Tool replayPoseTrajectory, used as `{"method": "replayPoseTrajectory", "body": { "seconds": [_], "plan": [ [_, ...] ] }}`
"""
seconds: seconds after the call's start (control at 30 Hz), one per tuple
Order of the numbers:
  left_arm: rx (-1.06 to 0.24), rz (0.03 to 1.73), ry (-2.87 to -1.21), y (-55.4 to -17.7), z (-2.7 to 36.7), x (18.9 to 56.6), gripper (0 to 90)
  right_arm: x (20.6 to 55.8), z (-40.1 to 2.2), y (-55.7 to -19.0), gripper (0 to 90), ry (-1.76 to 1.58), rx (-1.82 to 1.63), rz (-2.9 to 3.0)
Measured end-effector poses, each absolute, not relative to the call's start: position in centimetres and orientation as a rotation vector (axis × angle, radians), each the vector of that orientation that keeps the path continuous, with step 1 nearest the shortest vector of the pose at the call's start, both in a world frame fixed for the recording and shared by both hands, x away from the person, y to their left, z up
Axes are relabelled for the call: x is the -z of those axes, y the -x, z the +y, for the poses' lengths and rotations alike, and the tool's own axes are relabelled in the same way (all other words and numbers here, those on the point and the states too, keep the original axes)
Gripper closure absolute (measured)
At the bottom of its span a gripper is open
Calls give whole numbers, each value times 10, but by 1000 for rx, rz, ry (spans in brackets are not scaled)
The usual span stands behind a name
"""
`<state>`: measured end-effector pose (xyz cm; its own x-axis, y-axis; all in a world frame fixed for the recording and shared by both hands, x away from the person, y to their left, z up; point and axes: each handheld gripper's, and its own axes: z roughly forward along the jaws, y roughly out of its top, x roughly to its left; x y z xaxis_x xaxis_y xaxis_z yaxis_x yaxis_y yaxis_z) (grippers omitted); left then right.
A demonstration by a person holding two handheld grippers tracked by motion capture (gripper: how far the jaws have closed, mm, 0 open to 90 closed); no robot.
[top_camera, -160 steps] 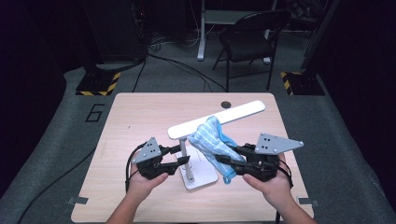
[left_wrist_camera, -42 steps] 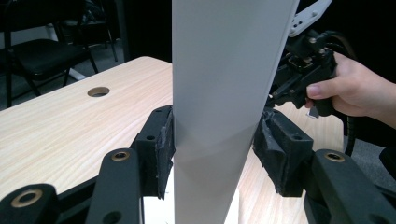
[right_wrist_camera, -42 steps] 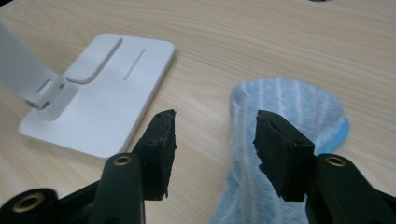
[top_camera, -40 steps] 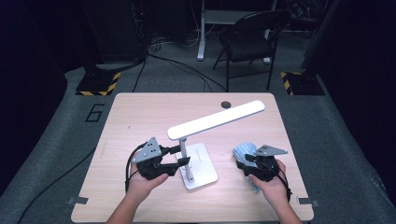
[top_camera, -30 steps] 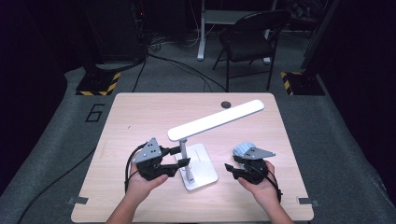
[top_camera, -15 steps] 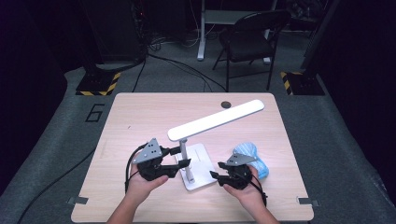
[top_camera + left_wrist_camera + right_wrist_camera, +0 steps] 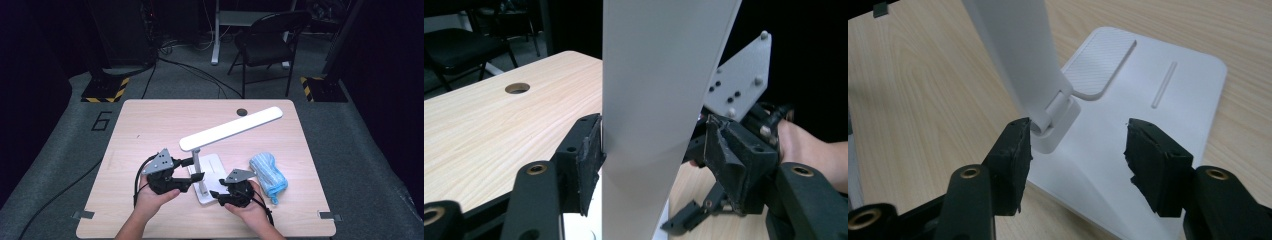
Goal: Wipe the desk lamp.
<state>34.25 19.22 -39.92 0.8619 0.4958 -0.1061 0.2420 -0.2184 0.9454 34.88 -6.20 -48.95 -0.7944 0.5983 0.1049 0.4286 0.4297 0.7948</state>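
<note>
Lamp (image 7: 220,145) stands at centre frame; left gripper (image 7: 190,170) has just been opening, jaws wide around its post, right gripper (image 7: 215,192) likewise, wide over the base, cloth (image 7: 267,172) lying at right

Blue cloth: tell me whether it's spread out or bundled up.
Bundled up. The blue cloth lies as a rolled lump on the table, right of the lamp.
</note>
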Motion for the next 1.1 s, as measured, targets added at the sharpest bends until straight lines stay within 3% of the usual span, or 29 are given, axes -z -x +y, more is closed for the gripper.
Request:
{"method": "replayPoseTrajectory", "body": {
  "seconds": [0.8, 1.1],
  "plan": [
    [-259, 529, -1821, -347, 191, 403, 416, 502, -37, -357, 456, -874, -1317, 2519],
    [-163, 511, -1793, -344, 198, 401, 476, 504, -48, -358, 481, -901, -1343, 2507]
  ]
}}
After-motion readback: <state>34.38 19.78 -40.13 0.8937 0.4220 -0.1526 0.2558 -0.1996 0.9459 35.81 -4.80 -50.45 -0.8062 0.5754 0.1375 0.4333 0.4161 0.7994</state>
